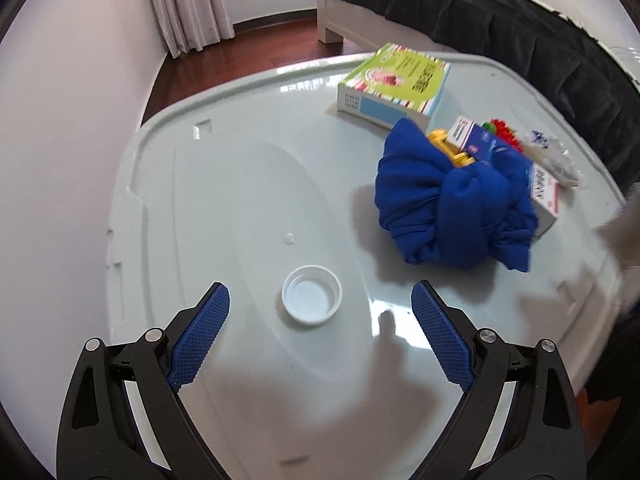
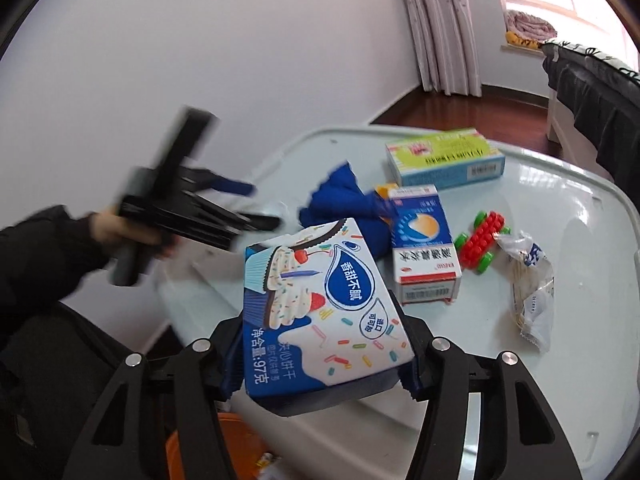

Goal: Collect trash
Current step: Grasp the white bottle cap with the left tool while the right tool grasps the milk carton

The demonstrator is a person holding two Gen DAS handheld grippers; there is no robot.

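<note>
My left gripper (image 1: 320,300) is open, low over the pale table (image 1: 224,184), with a white bottle cap (image 1: 312,301) lying between its blue fingertips (image 1: 208,312). It also shows blurred in the right wrist view (image 2: 248,204). My right gripper (image 2: 320,344) is shut on a blue-and-white biscuit box (image 2: 320,312), held above the table's near edge. A crumpled clear wrapper (image 2: 528,280) lies at the right of the table (image 2: 560,200).
A blue cloth (image 1: 448,200) sits mid-table, with a small blue-white medicine box (image 2: 424,244), a green box (image 2: 444,156), and a red-and-green toy (image 2: 482,242) around it. An orange bin (image 2: 224,448) is below the table edge. A dark-covered bed (image 1: 520,28) stands behind.
</note>
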